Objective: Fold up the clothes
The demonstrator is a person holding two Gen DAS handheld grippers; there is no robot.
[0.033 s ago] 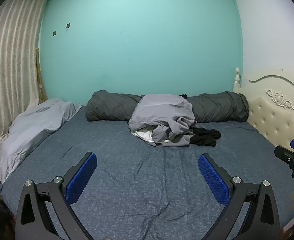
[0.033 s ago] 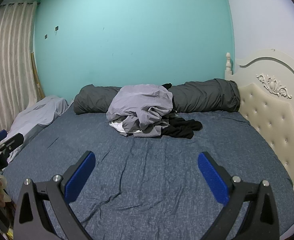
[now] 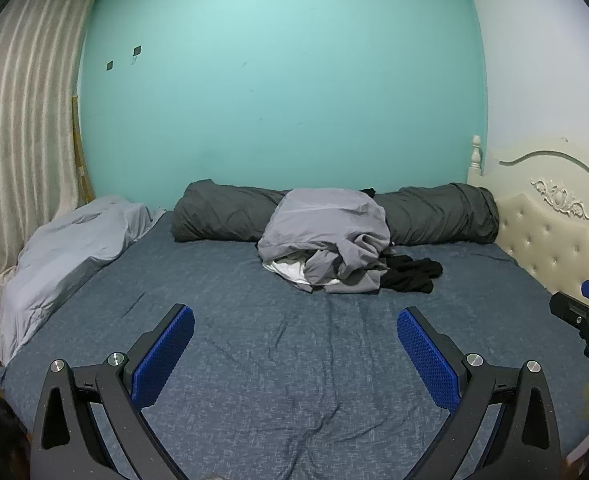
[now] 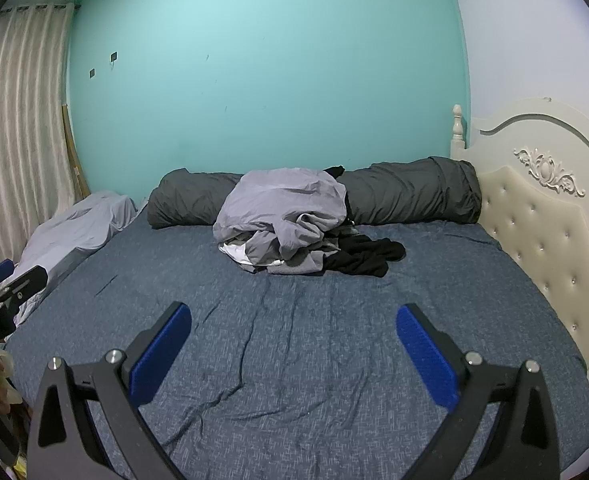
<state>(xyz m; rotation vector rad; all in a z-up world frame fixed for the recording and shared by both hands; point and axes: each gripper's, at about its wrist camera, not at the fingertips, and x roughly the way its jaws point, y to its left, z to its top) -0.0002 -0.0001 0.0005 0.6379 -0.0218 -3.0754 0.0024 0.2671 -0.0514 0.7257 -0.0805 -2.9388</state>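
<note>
A heap of clothes (image 3: 326, 236) lies at the far middle of the bed (image 3: 294, 360): a light grey garment on top, a white piece (image 3: 288, 270) under it, a black garment (image 3: 410, 274) at its right. The heap also shows in the right wrist view (image 4: 282, 216), with the black garment (image 4: 364, 256) beside it. My left gripper (image 3: 294, 344) is open and empty, low over the near bed, well short of the heap. My right gripper (image 4: 292, 340) is open and empty, likewise over the near bed. Its tip shows at the left view's right edge (image 3: 582, 312).
A dark grey rolled duvet (image 3: 222, 212) lies along the teal wall behind the heap. A light grey blanket (image 3: 62, 248) lies at the bed's left edge by the curtain (image 3: 18, 140). A cream padded headboard (image 4: 534, 216) bounds the right side.
</note>
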